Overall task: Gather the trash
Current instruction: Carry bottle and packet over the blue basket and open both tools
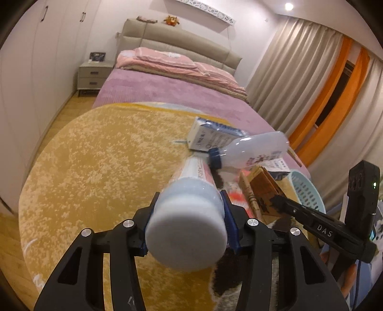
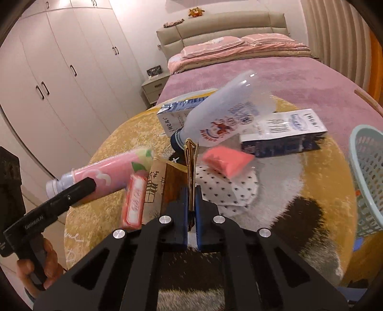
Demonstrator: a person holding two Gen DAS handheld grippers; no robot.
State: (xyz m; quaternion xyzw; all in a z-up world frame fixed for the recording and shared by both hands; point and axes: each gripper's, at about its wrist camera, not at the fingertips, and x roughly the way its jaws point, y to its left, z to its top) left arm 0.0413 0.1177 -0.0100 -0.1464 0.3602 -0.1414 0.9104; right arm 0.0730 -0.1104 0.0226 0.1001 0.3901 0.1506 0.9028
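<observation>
1. Bedroom, yellow round rug at the bed's foot, trash strewn across it.
2. Left gripper clamps the pink bottle mid-body, lifted for carrying.
3. Right gripper pinches the brown carton by its top fold; basket waits right.

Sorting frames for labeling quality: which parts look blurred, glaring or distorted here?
Left wrist view: the pink bottle clamped in the left hand-held gripper is too close, soft; ceiling lamp glares; fisheye bends the curtains. Right wrist view: the white bottle and pink packet look smeared.
</observation>
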